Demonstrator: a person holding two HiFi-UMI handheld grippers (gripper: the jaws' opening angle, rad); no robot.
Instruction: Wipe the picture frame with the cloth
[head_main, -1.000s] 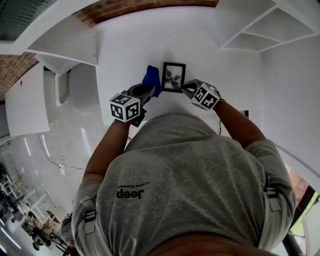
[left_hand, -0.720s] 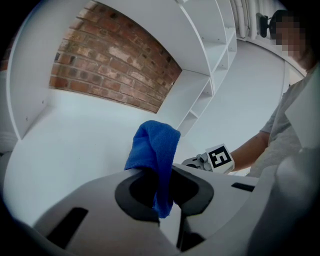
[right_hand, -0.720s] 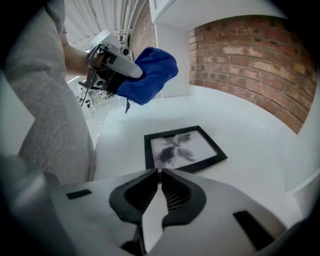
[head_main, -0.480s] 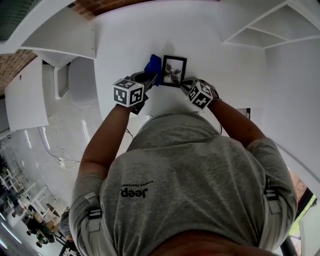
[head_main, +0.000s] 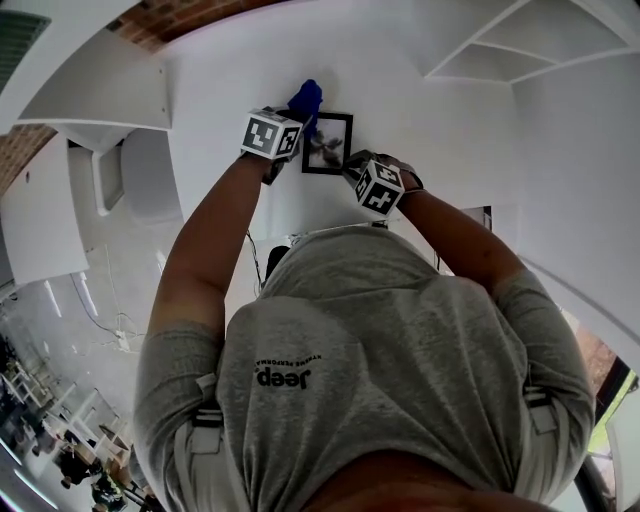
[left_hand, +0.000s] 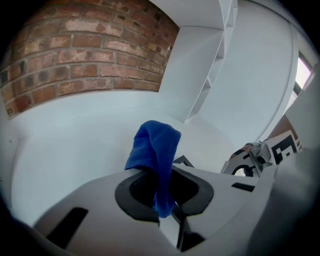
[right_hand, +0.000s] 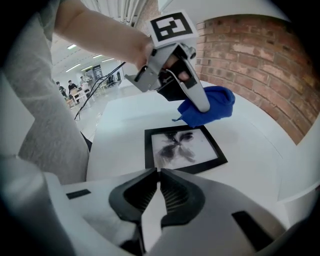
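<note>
A black picture frame with a dark flower print lies flat on the white table. In the right gripper view the frame lies just ahead of my right gripper, whose jaws are shut with nothing between them. My left gripper is shut on a blue cloth, which bunches up beyond its jaws by the frame's far left corner. The cloth hangs folded out of the left gripper. From the right gripper view the cloth hovers at the frame's far edge.
White shelves stand at the right and a brick wall runs behind the table. A white chair is at the left, with a cable below the table edge. A dark object lies at the right.
My left gripper has carried the cloth from the frame's left side to its far left corner. The right gripper has moved with it and stays at the frame's near right.
</note>
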